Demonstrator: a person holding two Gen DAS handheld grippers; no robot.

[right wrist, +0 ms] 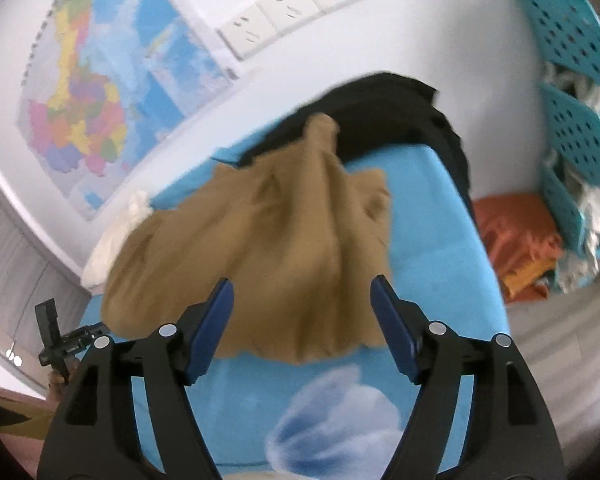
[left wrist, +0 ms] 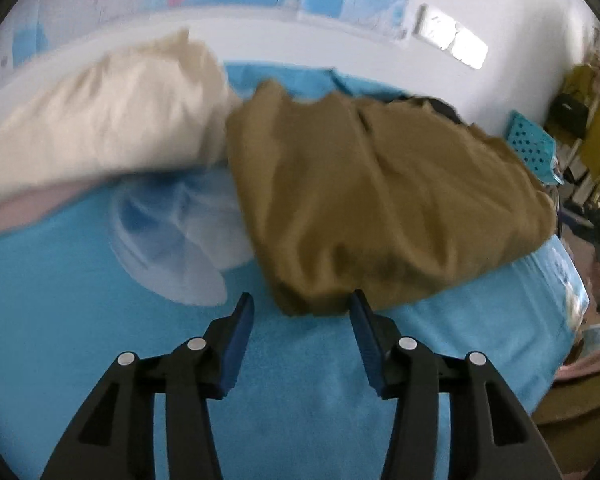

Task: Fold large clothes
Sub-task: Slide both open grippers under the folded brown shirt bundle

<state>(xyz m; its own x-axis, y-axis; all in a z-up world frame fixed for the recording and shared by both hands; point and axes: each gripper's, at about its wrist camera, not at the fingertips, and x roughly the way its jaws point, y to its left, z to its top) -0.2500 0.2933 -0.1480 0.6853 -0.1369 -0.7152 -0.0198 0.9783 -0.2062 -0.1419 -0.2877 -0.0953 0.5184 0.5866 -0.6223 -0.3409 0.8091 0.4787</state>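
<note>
Overhead, a map [right wrist: 99,92] was pinned to the white wall [right wrist: 420,32]; on the blue bedspread [left wrist: 79,320] the brown garment [left wrist: 380,200] was heaped — untouched, both the left gripper [left wrist: 300,306] and right gripper [right wrist: 302,290] spread wide, nothing held.

You see a white wall [right wrist: 400,40] with a map [right wrist: 111,92] upper left, sockets [right wrist: 287,12] top centre, teal shelves [right wrist: 572,92] at right, grey floor [right wrist: 572,328] below.
</note>
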